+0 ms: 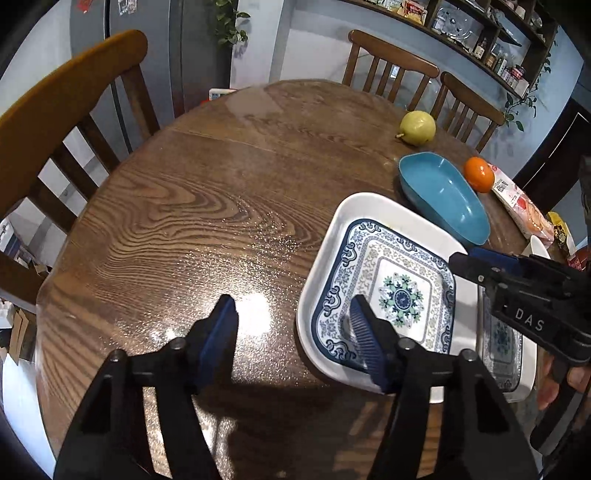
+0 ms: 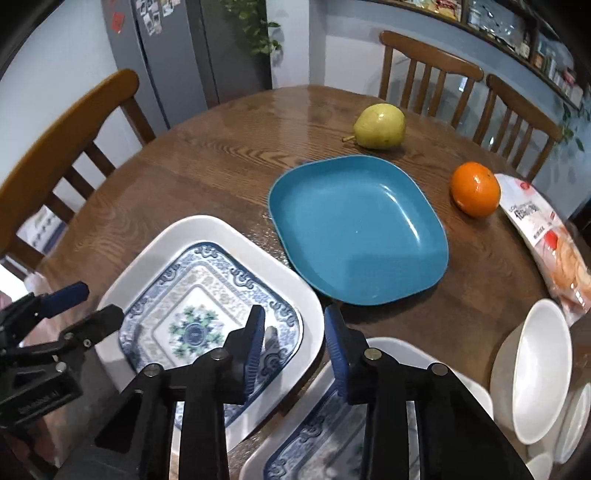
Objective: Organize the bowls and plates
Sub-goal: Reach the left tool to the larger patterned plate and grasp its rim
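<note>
two patterned plates (image 2: 207, 295), one blue plate (image 2: 358, 229), one white bowl (image 2: 535, 369); both grippers' fingers (image 2: 255, 332) apart.

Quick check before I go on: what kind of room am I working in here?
Most likely a home dining area or kitchen: a round wooden table with wooden chairs around it, a grey fridge behind, and wall shelves of jars.

We see a home dining kitchen: a round brown wood-grain tabletop (image 2: 207, 162) ringed by slatted wooden chairs (image 2: 428, 70), a tall grey refrigerator (image 2: 173, 62) dotted with magnets and photos, dark wall shelves (image 1: 491, 40) crowded with jars and bottles, and trailing green houseplants (image 2: 255, 26) beside it.
</note>
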A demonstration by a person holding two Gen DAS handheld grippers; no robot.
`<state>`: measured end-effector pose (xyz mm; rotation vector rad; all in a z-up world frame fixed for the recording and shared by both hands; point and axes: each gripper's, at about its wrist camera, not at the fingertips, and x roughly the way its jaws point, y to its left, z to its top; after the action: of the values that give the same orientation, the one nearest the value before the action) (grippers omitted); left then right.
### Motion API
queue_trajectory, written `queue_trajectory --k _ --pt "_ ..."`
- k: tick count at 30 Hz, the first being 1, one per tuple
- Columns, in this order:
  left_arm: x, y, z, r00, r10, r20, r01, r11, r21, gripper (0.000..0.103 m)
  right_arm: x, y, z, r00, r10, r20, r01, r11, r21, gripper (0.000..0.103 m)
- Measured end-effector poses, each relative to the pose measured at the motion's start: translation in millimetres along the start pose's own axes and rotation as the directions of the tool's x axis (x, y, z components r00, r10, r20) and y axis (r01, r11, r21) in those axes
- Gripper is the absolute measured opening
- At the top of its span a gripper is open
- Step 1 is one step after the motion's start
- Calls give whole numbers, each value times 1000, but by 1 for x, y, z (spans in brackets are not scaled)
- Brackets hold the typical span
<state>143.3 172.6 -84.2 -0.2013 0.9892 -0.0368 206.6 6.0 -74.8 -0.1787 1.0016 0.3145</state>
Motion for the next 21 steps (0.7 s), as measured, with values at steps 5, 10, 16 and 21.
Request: queue_trajectory --k 5,10,16,21 --pt "6 -4 0 1000 -6 -18 7 999 44 48 10 -6 0 1000 4 -23 -4 1000 6 32" --pt "7 -5 4 999 -25 -25 27 997 74 38 13 -7 -3 999 45 -32 -43 998 44 29" --pt "16 -13 12 999 -4 -41 11 985 171 38 16 4 -1 994 67 -84 -64 997 32 29" --pt "11 5 11 999 12 -41 -8 996 92 14 9 1 -5 997 50 -53 -45 996 81 9"
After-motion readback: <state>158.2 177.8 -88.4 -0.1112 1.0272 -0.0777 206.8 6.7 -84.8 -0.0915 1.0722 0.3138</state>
